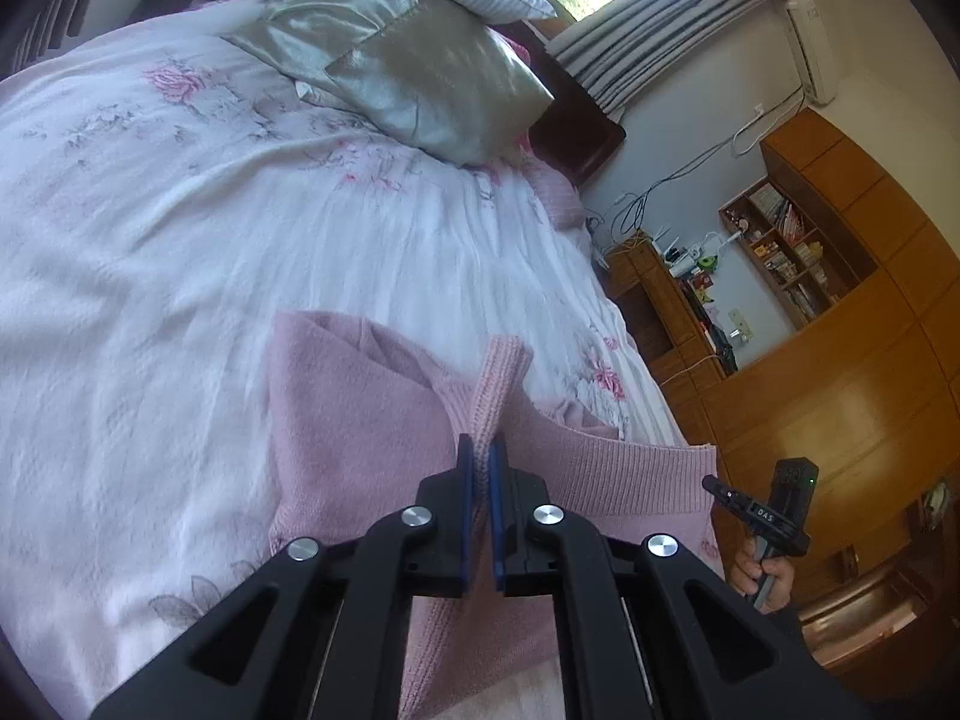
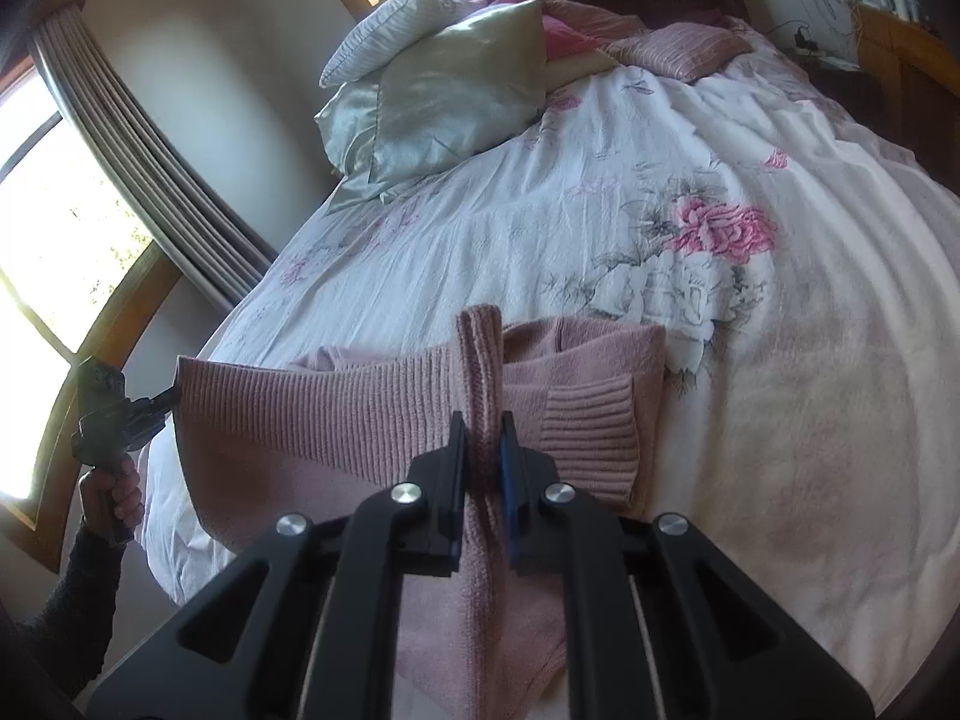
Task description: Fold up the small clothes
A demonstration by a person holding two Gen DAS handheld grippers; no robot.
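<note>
Gripping the pink knit sweater [image 1: 360, 420] by its ribbed hem, my left tool [image 1: 480, 456] and right tool [image 2: 482, 438] pinch it above the floral bed [image 1: 150, 240]; pillows [image 1: 420, 72] sit well beyond.

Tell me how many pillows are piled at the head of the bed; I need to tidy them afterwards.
At least 3: a silvery satin pillow, a white striped pillow behind it, and a pink ribbed cushion alongside. Pink fabric between them may hide more.
</note>
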